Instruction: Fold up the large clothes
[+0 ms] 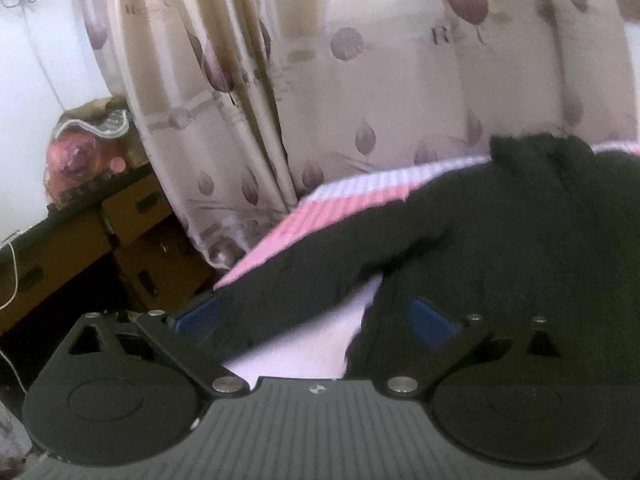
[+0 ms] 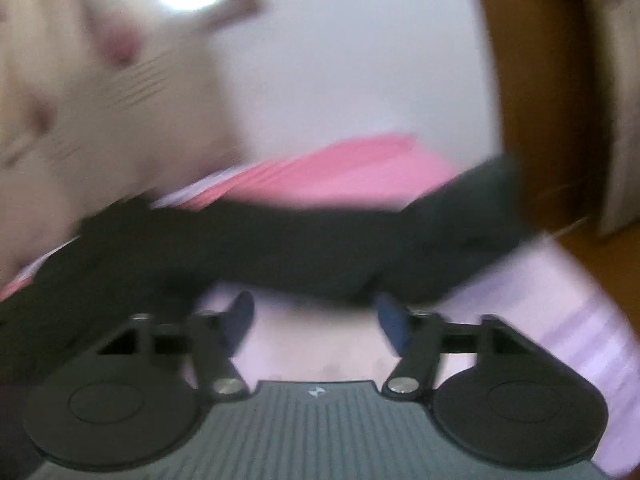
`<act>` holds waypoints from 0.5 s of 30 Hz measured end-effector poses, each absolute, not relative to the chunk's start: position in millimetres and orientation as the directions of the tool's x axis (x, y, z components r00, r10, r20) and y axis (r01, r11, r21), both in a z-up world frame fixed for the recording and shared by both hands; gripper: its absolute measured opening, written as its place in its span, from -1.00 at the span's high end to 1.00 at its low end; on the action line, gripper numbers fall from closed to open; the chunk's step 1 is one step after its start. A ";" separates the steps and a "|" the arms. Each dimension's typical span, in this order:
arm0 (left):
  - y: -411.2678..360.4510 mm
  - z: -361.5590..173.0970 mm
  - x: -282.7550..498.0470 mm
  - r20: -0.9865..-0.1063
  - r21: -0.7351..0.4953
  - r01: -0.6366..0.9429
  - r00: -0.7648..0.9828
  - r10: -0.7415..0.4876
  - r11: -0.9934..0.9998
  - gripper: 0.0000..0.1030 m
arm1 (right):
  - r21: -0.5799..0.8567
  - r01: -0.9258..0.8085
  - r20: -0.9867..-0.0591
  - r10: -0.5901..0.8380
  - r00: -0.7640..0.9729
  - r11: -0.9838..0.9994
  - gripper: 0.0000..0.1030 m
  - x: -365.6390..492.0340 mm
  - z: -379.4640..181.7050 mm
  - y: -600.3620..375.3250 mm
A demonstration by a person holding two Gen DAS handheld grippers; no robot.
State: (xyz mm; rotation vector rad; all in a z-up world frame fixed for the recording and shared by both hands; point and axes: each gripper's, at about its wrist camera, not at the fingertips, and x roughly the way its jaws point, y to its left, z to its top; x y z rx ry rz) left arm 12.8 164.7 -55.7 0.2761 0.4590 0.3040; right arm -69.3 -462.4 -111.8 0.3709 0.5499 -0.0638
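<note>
A large black garment (image 1: 460,240) lies across a bed with a pink and white striped sheet (image 1: 352,196). In the left wrist view my left gripper (image 1: 316,320) is open, its blue fingertips (image 1: 430,322) wide apart and partly under folds of the black cloth. In the right wrist view, which is blurred, the black garment (image 2: 280,248) stretches across the bed in front of my right gripper (image 2: 318,316). That gripper is open, with its blue fingertips (image 2: 242,314) just short of the cloth's near edge, over the pale sheet (image 2: 320,344).
A flowered beige curtain (image 1: 320,100) hangs behind the bed. Brown cardboard boxes (image 1: 136,240) and a wrapped pink bundle (image 1: 80,156) stand at the left. In the right wrist view a brown wooden door frame (image 2: 532,100) rises at the right beside a white wall (image 2: 360,60).
</note>
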 end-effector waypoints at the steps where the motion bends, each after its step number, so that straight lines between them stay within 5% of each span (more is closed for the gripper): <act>1: 166.8 -59.9 6.7 -0.402 0.328 -0.211 0.851 0.338 0.921 -0.98 | 0.325 0.117 -0.540 0.082 0.837 0.938 -0.40 -77.8 -116.6 -445.5; 12: 201.6 -111.0 -52.3 -0.624 0.163 -0.091 0.762 0.174 0.982 -0.97 | 0.338 -0.001 -0.598 0.216 0.772 0.941 -0.45 -105.2 -145.1 -381.7; 15: 205.5 -127.1 -55.8 -0.636 0.116 -0.069 0.761 0.128 0.991 -0.72 | 0.341 -0.032 -0.602 0.245 0.760 0.939 0.15 -92.3 -146.1 -370.1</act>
